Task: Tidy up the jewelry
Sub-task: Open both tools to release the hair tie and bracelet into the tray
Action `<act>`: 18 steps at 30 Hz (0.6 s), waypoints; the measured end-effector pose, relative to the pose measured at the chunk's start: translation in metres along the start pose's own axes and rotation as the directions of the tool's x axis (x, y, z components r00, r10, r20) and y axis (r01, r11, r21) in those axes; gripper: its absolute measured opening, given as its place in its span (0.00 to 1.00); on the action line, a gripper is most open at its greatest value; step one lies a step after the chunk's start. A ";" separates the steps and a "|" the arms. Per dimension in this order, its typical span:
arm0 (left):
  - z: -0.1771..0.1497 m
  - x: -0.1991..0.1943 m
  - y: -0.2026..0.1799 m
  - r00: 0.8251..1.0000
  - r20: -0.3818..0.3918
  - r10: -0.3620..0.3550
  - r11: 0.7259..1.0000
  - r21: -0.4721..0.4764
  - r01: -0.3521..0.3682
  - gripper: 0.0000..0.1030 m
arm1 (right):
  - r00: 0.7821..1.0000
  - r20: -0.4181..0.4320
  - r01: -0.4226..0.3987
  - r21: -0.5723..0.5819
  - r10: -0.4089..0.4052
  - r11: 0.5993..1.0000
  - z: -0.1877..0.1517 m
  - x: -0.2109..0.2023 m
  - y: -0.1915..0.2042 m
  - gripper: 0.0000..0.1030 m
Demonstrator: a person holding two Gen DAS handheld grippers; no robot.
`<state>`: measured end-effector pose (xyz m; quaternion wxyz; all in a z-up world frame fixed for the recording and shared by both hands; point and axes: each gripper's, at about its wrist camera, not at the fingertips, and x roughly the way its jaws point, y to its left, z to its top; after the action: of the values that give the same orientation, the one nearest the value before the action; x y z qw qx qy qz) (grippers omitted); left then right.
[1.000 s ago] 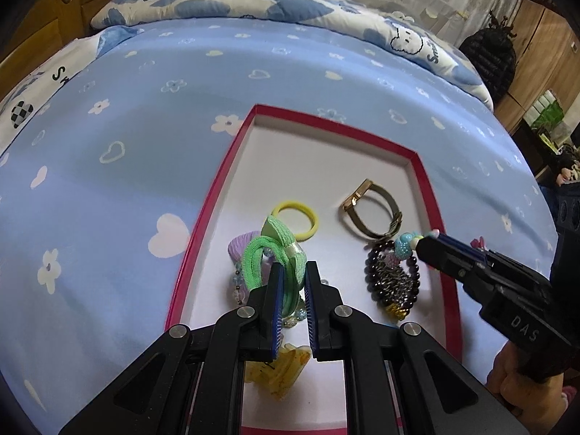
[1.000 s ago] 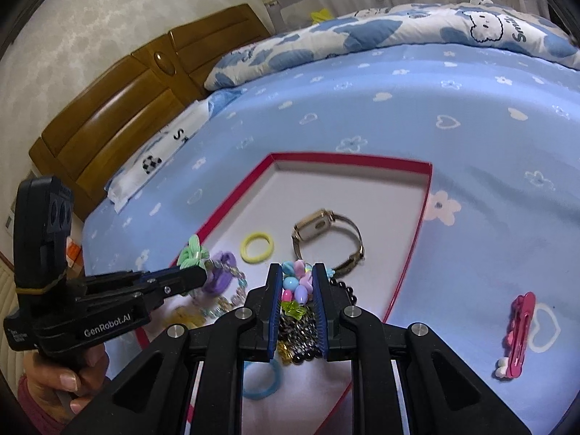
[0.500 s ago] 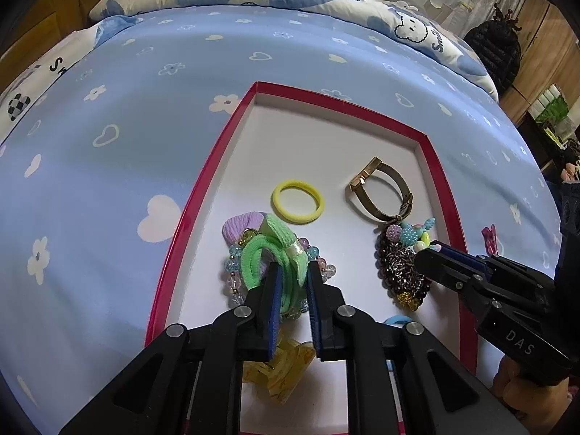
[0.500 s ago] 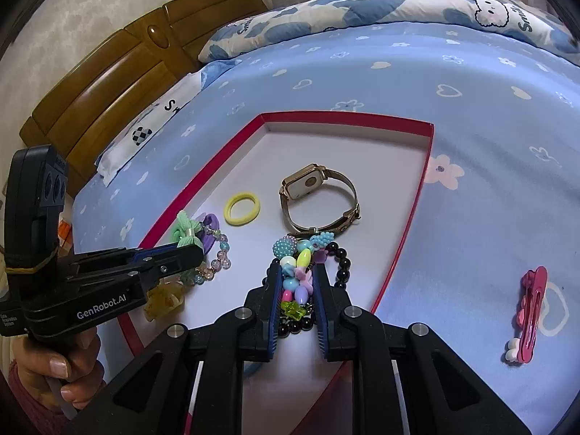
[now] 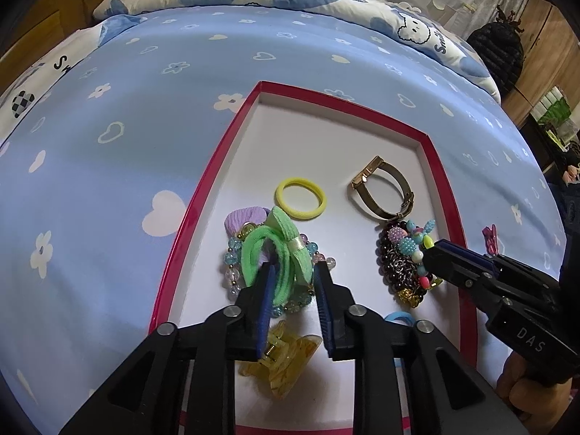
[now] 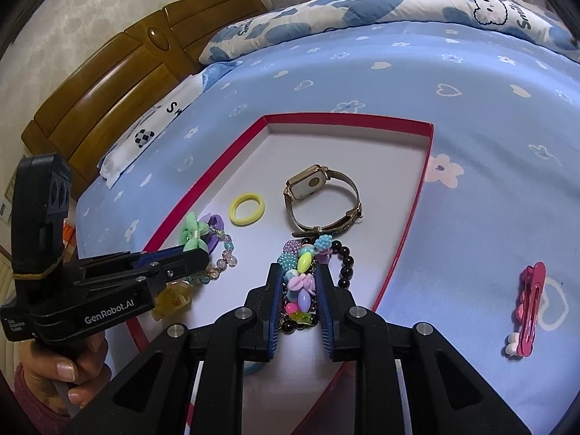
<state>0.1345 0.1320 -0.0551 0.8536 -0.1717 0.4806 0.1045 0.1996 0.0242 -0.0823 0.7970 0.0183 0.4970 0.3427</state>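
Both grippers are opening over the red tray: the left gripper has loosened off the green hair tie and the right gripper off the bead bracelet, so both pieces now lie delivered.

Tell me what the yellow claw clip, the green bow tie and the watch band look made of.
Yellow claw clip: translucent glossy plastic, as light passes through it. Green bow hair tie: soft matte fabric over elastic, judging by its fuzzy ribbed surface. Watch: gold-toned metal case, with what looks like a fine metal mesh band, faintly shiny.
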 end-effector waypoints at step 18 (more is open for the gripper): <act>-0.015 -0.030 0.010 0.998 0.056 -0.019 0.998 -0.052 0.022 0.49 | 0.995 0.091 -0.039 0.021 0.037 0.999 0.001 -0.037 0.002 0.38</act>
<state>0.1036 0.1346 -0.0386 0.8628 -0.1961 0.4521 0.1133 0.1894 0.0057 -0.0523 0.8119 0.0525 0.4637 0.3508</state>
